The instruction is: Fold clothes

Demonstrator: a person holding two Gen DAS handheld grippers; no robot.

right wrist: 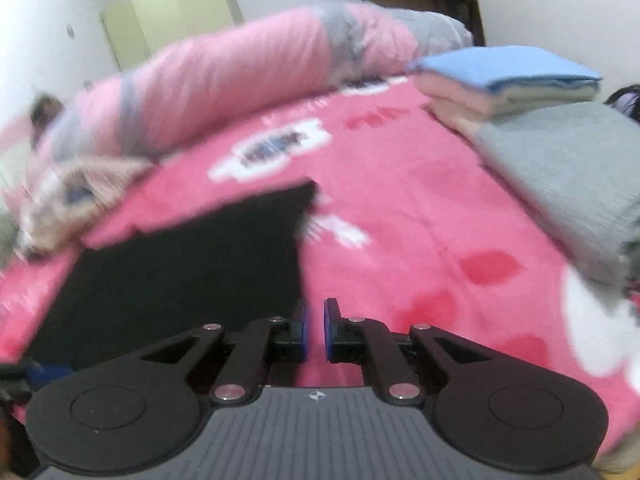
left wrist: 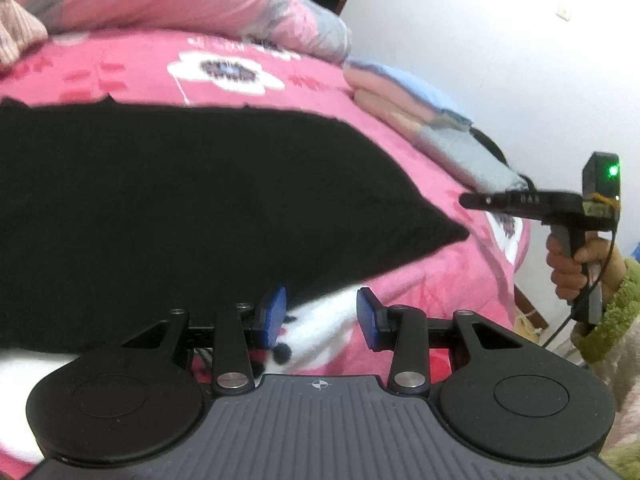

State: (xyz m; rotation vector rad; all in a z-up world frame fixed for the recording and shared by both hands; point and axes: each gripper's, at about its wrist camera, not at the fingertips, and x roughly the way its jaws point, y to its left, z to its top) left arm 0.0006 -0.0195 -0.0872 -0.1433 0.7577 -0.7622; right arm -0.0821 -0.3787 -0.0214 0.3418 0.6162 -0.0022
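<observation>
- The garment (left wrist: 168, 208) lies flat on the bed cover (left wrist: 420, 264), ahead and to the left of the left gripper (left wrist: 320, 316).
- From the right gripper (right wrist: 316, 330), the same garment (right wrist: 180, 276) is ahead on the left; its near corner is just beside the left finger.
- A stack of folded clothes (right wrist: 552, 128) sits on the cover, ahead and to the right of this gripper.
- A rolled quilt (right wrist: 248, 76) lies behind the garment, across the far side.
</observation>
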